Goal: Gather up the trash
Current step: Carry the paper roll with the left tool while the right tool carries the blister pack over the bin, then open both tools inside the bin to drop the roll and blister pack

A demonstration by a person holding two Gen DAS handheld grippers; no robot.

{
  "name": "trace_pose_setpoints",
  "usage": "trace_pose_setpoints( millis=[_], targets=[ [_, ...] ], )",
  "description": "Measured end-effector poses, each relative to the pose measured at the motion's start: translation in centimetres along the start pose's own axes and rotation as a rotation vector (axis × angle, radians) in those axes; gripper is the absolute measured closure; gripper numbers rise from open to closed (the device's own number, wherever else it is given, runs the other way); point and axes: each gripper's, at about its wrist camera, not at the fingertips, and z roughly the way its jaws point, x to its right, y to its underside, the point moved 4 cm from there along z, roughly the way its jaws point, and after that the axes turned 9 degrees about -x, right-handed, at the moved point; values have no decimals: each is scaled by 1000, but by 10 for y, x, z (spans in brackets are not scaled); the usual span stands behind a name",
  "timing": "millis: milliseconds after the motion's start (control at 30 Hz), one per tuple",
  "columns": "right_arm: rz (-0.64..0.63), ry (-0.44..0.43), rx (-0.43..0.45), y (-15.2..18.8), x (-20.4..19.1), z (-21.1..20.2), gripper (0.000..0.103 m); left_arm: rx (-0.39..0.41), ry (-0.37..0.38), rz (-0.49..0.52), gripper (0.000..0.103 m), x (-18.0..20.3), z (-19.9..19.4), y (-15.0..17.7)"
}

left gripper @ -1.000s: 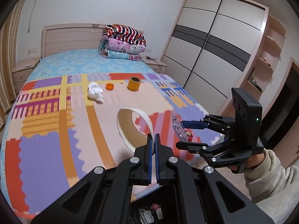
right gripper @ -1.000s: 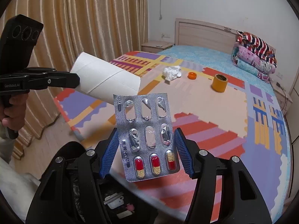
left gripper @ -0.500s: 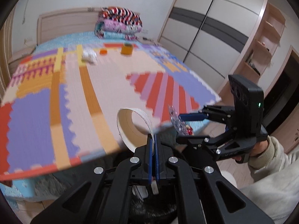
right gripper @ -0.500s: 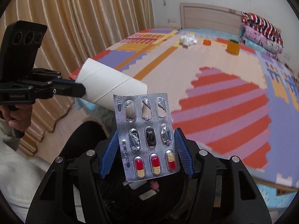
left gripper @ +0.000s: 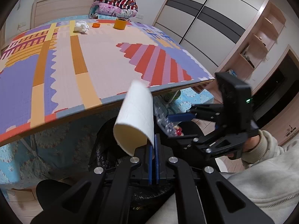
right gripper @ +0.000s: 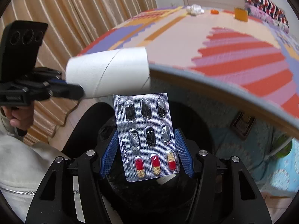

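- The left gripper (left gripper: 153,145) has its fingers pinched tight on the wall of a white cardboard tube (left gripper: 136,115), which sticks up and forward from them.
- The right gripper (right gripper: 146,149) has its fingers part-way apart, clamped on the two long edges of a pill pack (right gripper: 146,136); three red-and-yellow capsules sit in the bottom row, the other pockets are burst.
- Both things hang over a black-lined bin (right gripper: 130,196), below the edge of the bed.
- On the bright foam mat (left gripper: 104,56) that covers the bed, far off, lie a crumpled tissue (left gripper: 81,26), an orange cap (left gripper: 96,25) and a tape roll (left gripper: 119,23).
- Folded blankets (left gripper: 115,3) are stacked by the headboard.
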Motion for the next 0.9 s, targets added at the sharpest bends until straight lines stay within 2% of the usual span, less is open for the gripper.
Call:
trace_pose_setpoints(
  millis=[267,533,700,900],
  targets=[
    [39,-3,-72,20,5,24,44,-50,8,5,101,-1,10,19],
    [143,67,-187,30,32,57,43,-191,-13,-50,101,-21,63,35],
    [164,65,-211,35,38,65,43,-257,-20,-66,101,-28,91,44],
    [166,59,-229,35,38,71,43,-288,-42,-50,101,-28,109,43]
  ],
)
